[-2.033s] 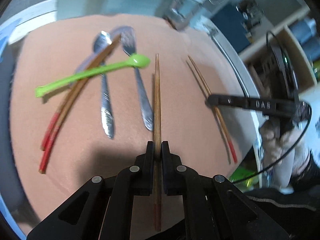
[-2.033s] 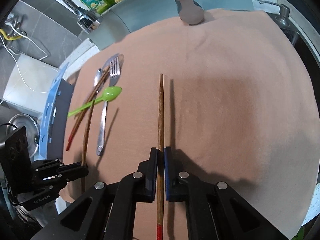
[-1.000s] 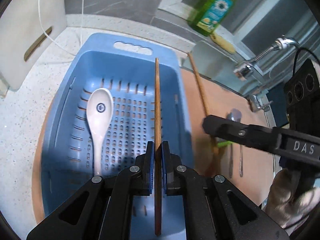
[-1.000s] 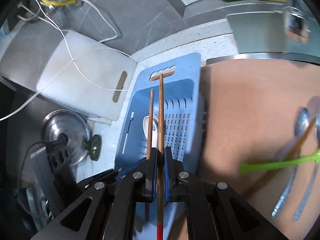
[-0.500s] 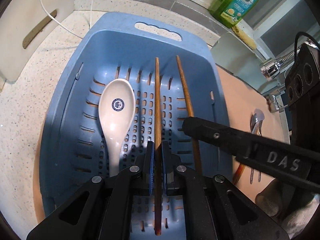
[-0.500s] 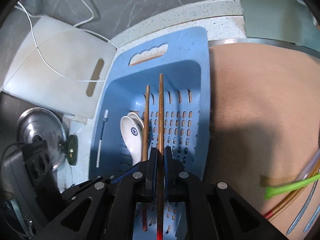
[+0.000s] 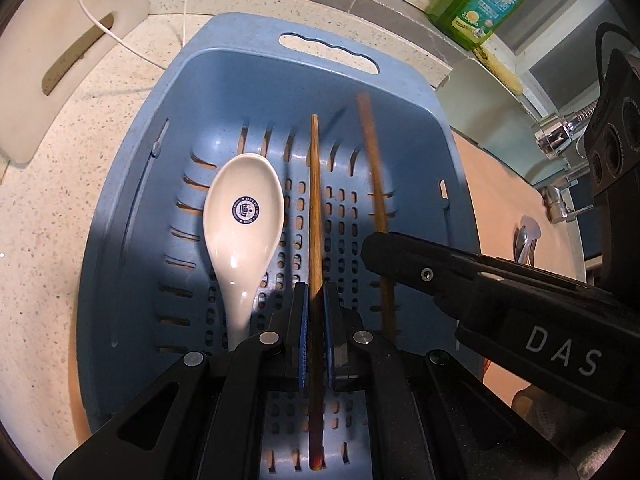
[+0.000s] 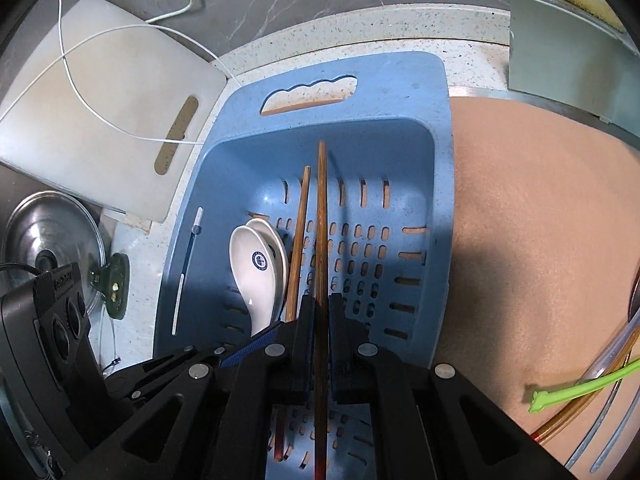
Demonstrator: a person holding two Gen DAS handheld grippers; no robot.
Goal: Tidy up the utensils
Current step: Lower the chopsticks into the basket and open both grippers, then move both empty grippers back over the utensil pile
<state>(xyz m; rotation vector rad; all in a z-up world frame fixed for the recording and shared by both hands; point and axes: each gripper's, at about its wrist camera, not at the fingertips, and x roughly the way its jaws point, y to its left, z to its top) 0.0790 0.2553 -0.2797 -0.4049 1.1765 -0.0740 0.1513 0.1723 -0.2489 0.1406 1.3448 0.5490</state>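
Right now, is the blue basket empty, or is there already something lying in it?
Not empty. A white ceramic spoon lies on the blue basket floor; two chopsticks are over it, each clamped in a gripper.

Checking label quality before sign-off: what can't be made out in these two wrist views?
- Left chopstick: whether it touches the blue basket floor; left gripper covers it.
- Right chopstick: blurred in left view.
- White spoon handle: behind left gripper, right view.
- Green spoon: cut by right edge.
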